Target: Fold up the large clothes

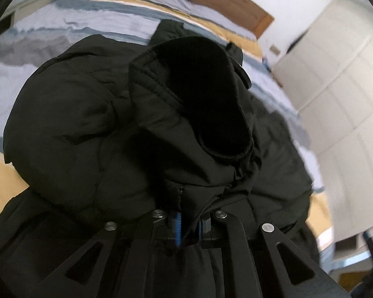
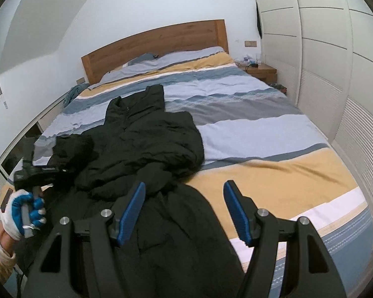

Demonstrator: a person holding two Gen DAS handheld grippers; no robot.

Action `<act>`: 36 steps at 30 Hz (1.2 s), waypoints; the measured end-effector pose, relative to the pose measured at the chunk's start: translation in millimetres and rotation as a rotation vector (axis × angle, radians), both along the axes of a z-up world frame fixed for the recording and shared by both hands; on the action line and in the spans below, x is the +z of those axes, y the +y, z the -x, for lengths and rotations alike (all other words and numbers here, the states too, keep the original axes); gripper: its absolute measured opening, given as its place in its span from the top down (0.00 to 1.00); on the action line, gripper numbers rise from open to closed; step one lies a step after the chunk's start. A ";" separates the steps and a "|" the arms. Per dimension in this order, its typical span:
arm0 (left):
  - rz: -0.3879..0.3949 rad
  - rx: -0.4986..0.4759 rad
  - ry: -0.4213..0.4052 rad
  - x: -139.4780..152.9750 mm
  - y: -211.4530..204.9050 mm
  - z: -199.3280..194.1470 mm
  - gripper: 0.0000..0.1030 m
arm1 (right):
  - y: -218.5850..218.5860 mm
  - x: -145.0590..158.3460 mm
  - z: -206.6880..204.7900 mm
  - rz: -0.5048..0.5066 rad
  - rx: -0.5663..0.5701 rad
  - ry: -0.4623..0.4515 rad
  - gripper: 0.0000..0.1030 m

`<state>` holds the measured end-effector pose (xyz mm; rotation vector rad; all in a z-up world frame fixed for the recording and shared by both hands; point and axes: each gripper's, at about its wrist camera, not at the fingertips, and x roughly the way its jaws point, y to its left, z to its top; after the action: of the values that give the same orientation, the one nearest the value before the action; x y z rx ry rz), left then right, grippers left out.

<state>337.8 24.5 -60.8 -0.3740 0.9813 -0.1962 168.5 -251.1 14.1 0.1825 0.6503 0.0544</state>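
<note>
Fold barely begun. Left tool [image 1: 189, 223] clamped on black jacket [image 2: 146, 144] fabric, sleeve cuff [image 1: 211, 104] lifted just ahead of it. Right tool [image 2: 184, 211] gaping wide, holding nothing; jacket sprawls rumpled on bed [image 2: 261, 129] ahead and below. Body and sleeves left to fold.

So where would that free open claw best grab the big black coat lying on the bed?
Probably the coat's near edge, where it bunches into a thick ridge just ahead of the right gripper. Its jaws are open, so it could come straight forward and low over the bedspread, pinching that fold. The left gripper already clamps a sleeve on the other side.
</note>
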 end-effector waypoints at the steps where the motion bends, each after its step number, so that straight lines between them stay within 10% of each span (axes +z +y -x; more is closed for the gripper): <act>1: -0.015 -0.006 0.001 0.3 -1.2 -4.6 0.90 | 2.8 -1.2 0.3 -0.002 0.008 0.001 0.38; 7: 0.014 -0.054 -0.013 11.4 8.0 16.8 0.38 | 17.0 0.2 -2.0 -0.004 0.055 0.001 0.38; 22: -0.235 0.101 -0.092 64.9 126.0 22.5 0.34 | 179.7 13.6 -115.1 0.035 0.363 -0.028 0.38; 29: -0.246 0.128 -0.068 29.6 133.1 -33.0 0.34 | 287.1 -4.5 -193.6 0.089 0.491 -0.009 0.38; 36: -0.303 0.067 -0.006 -14.4 112.1 -36.6 0.32 | 287.7 -73.9 -206.3 0.164 0.464 0.137 0.38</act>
<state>374.5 136.6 -75.1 -0.1286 0.9740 0.0134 374.8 36.6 -59.7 -0.1273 0.8197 0.4367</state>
